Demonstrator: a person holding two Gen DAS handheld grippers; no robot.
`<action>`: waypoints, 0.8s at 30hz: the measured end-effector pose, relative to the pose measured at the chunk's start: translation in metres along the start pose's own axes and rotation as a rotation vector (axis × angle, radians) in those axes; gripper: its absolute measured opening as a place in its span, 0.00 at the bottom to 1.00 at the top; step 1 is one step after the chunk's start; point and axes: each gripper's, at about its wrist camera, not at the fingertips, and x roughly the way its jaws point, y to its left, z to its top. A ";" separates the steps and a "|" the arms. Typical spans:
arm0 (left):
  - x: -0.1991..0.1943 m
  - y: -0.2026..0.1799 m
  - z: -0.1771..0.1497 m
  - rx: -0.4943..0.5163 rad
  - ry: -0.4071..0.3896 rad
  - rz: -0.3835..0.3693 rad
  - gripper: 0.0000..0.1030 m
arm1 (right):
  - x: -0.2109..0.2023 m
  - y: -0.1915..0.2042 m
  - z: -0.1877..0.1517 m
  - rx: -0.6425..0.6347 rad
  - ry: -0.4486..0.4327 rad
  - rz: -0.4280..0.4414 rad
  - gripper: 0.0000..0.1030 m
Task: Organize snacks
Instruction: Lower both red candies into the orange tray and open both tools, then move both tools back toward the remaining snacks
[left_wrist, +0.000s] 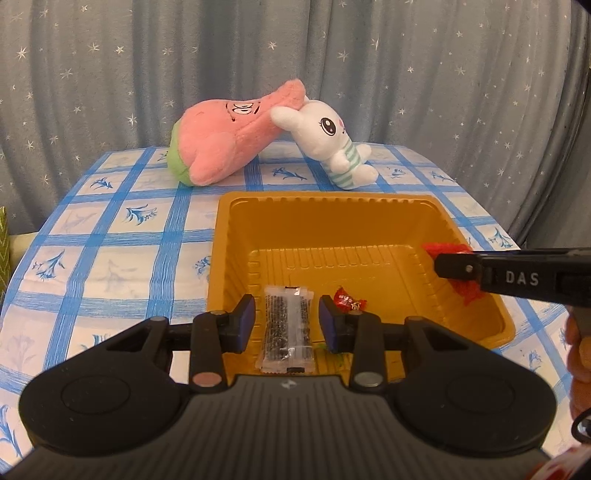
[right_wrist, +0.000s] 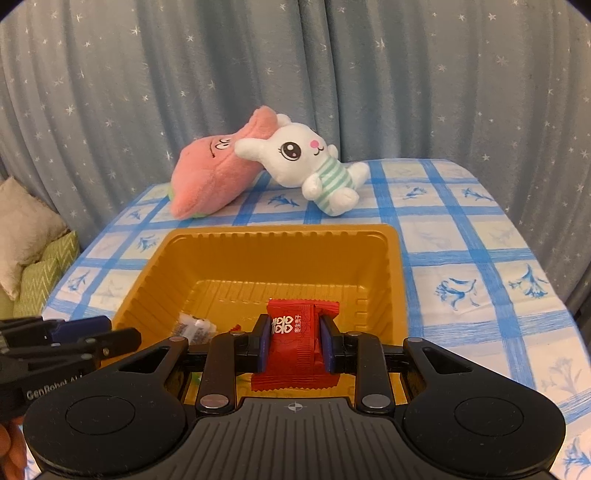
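The left gripper (left_wrist: 286, 321) hung over the gold tray (left_wrist: 325, 206) on the bench (left_wrist: 110, 236), its fingers (left_wrist: 245, 319) parted around a clear sesame packet (left_wrist: 286, 332) lying inside without pinching it, apparently just let go. Further right, the right gripper (right_wrist: 295, 343) clenched a red snack packet (right_wrist: 295, 332) above the tray, likely for dropping in.

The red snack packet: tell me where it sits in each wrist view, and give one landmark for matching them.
Left wrist view: the red snack packet is at the right edge, mostly hidden behind the right gripper, over the gold tray.
Right wrist view: bottom centre, clamped between the gripper's blue pads.
Shared landmark: the white bunny plush behind the tray.
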 end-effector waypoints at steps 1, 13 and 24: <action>-0.002 0.000 -0.001 0.000 -0.004 -0.001 0.34 | 0.001 0.000 0.000 0.005 -0.003 0.011 0.28; -0.048 -0.006 -0.021 -0.018 -0.033 0.011 0.42 | -0.044 -0.012 -0.009 0.054 -0.042 -0.020 0.58; -0.127 -0.025 -0.060 -0.026 -0.048 0.015 0.56 | -0.133 0.002 -0.059 0.080 -0.053 -0.075 0.58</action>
